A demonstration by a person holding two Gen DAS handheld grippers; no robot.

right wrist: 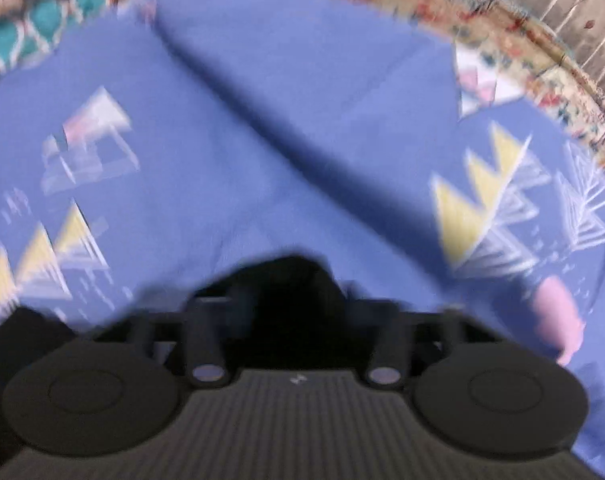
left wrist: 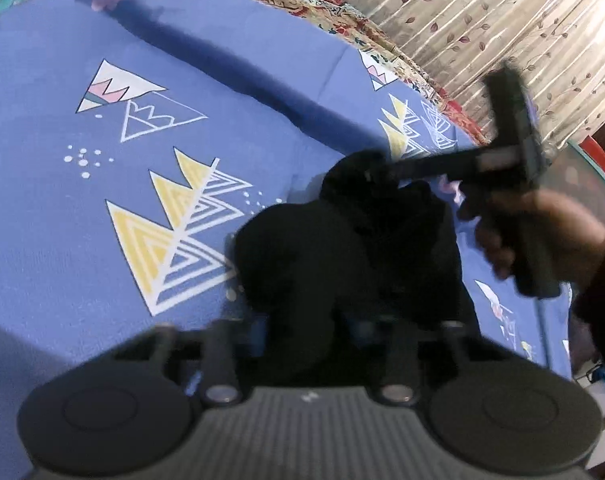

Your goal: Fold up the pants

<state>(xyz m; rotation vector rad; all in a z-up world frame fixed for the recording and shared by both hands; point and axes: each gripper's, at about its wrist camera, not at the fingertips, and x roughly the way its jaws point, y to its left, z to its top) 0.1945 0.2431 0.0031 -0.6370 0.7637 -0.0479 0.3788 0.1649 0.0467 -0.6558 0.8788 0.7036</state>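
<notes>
Pants (left wrist: 342, 248) — bunched, gripped by both tools

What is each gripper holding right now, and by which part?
Both grip the black fabric pants. The left gripper and right gripper each pinch a bunched fold; which part of the garment cannot be told.

Black pants (left wrist: 342, 256) on a periwinkle-blue bedsheet (left wrist: 42, 208) printed with yellow, white and pink triangles.

The pants (left wrist: 342, 248) lie bunched on the bed sheet (left wrist: 102, 80), between the left tongs (left wrist: 314, 320) in front and the right tongs (left wrist: 376, 172) behind; curtain (left wrist: 482, 20) beyond the bed
</notes>
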